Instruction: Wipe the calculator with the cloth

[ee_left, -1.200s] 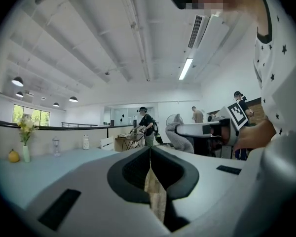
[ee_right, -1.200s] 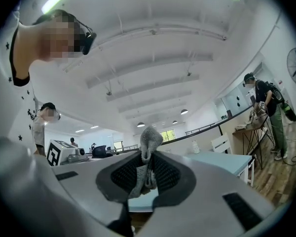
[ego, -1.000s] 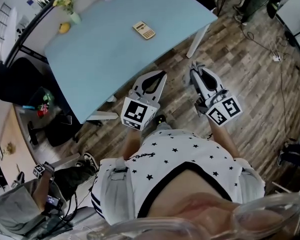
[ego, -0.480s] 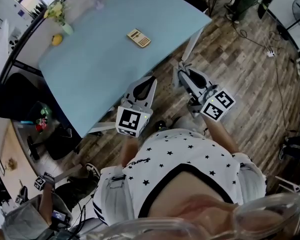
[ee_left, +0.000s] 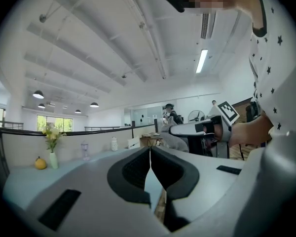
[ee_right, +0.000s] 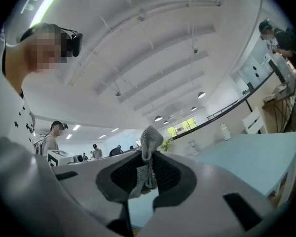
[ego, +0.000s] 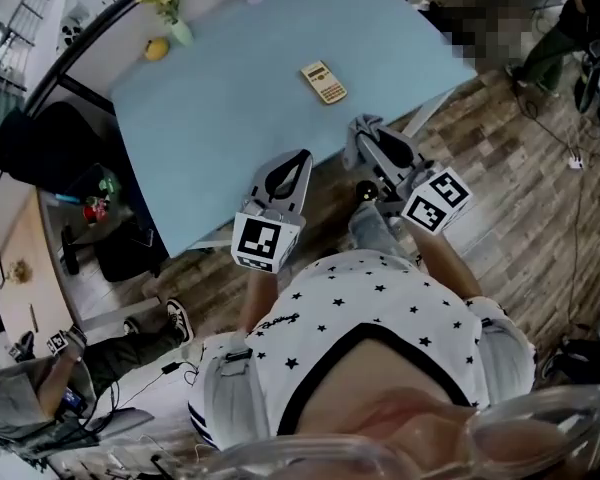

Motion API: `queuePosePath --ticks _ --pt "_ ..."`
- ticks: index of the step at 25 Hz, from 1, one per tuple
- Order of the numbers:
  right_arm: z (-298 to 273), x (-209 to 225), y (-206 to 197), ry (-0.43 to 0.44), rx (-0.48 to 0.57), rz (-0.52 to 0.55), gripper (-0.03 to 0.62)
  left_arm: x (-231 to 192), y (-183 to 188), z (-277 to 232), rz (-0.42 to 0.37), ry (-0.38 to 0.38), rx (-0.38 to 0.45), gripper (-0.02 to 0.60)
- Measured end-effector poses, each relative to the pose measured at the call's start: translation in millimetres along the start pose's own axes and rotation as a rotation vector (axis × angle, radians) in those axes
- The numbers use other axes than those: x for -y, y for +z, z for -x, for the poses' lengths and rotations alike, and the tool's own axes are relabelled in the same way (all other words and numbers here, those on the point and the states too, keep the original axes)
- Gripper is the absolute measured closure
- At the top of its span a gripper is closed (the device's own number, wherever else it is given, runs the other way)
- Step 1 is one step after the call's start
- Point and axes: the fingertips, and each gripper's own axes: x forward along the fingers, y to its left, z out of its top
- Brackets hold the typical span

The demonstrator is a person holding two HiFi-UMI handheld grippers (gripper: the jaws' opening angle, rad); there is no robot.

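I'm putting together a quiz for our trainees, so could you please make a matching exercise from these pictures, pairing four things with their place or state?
Things:
1. calculator
2. cloth
3. left gripper
4. yellow fruit

Place or state:
A. shut, nothing in it
B. beside the vase
C. flat on the table, away from the vase
D. pinched in the right gripper

Pairs: 1-C, 2-D, 3-A, 4-B.
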Motion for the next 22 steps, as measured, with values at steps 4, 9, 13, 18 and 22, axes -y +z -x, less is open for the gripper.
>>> queuePosePath --ticks 4,9,13,18,22 --pt "-23.3 12.7 3.6 0.087 -0.017 0.022 0.546 -21.6 -4.7 -13.6 0.009 0.093 -0.008 0.551" --pt "-63.3 52.4 7.0 0.150 -0.055 0.007 0.546 -52.2 -1.2 -42.1 0.015 0.187 -0.021 0.551" --pt "-76.9 77.1 6.2 0.182 -0.088 0.006 0.546 -61.6 -6.6 -62.6 0.047 0.228 -0.043 0.551" --pt "-99.3 108.7 7.4 0.223 -0.122 -0.025 0.546 -79.9 -10.6 -83.8 0.060 0.299 -0.068 0.551" --pt "-117.6 131.5 9.1 0.254 -0.158 -0.012 0.546 -92.7 -13.0 -104.4 0.085 0.333 -0.083 0.551"
